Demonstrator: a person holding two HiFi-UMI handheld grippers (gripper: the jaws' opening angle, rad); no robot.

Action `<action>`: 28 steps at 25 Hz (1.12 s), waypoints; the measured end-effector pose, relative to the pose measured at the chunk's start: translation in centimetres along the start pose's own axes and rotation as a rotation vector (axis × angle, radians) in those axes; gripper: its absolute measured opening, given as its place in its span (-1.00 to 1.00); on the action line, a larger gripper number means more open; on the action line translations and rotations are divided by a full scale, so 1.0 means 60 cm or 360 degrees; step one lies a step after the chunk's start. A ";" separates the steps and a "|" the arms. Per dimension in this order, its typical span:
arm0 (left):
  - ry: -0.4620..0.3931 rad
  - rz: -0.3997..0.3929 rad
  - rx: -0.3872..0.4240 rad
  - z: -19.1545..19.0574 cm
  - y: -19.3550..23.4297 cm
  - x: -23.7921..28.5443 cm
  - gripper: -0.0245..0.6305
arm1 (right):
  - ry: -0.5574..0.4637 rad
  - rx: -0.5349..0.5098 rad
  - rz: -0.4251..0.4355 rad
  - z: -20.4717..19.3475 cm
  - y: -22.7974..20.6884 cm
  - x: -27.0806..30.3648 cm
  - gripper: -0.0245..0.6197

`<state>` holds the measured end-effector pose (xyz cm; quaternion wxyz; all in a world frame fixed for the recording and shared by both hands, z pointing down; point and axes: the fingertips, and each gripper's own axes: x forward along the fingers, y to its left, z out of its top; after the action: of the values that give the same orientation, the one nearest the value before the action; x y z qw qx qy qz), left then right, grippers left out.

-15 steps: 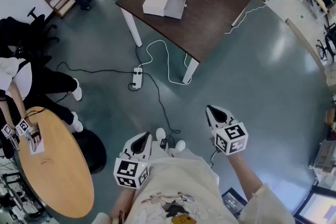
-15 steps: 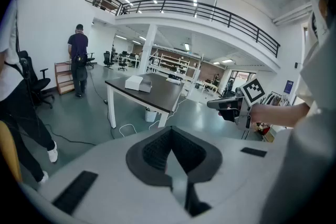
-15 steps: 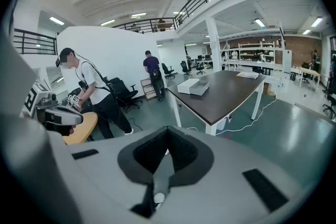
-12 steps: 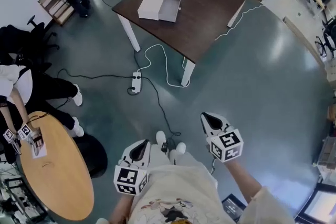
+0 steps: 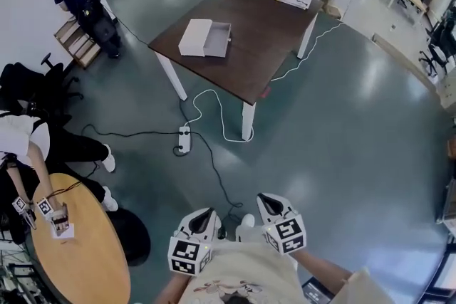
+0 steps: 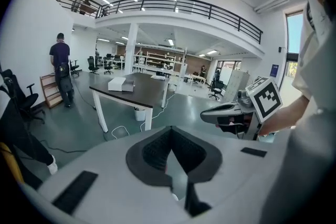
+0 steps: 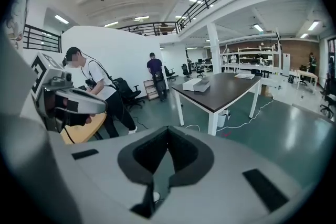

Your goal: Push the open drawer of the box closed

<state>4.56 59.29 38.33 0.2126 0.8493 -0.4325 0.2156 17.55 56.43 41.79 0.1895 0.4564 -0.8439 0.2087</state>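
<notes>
Stands farther back from the table (image 5: 263, 18) than half a second ago. Holds left gripper (image 5: 206, 213) and right gripper (image 5: 266, 201) low, jaws of each pressed together, empty. Leaves wide open floor (image 5: 342, 124) ahead. Shows box (image 5: 194, 37) near the table's left edge, drawer (image 5: 218, 40) pulled out. Catches balcony railing (image 6: 178, 5) in gripper views only.

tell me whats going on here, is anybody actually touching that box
No. A person stands on the floor with a left gripper and a right gripper, both shut and empty, held low in front of the body. The white box sits on the dark table across the room, its drawer pulled open. Neither gripper is near it, so the push has not started.
</notes>
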 end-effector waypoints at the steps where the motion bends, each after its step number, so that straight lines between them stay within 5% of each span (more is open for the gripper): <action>1: -0.0005 -0.0006 0.0022 0.005 -0.002 0.000 -0.91 | -0.0019 0.0024 0.0007 0.003 0.003 -0.003 -0.91; 7: -0.0014 0.0032 0.0012 -0.001 -0.005 0.001 -0.91 | -0.0091 0.0050 0.0041 0.000 0.010 -0.018 -0.90; 13: 0.0003 0.0134 -0.0111 -0.030 -0.001 -0.008 -0.91 | 0.0027 0.0044 0.0141 -0.030 0.013 -0.001 -0.91; 17: -0.0015 0.0171 -0.0156 -0.016 0.019 0.002 -0.91 | 0.0002 -0.0073 0.0171 -0.002 0.010 0.027 -0.91; 28: -0.0017 0.0096 -0.0206 0.059 0.200 0.139 -0.91 | 0.0105 -0.0012 0.0164 0.079 -0.047 0.249 -0.91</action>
<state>-0.28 45.56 42.10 0.2582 0.8215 -0.4720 0.1889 11.68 42.24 45.95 0.2080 0.4046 -0.8604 0.2298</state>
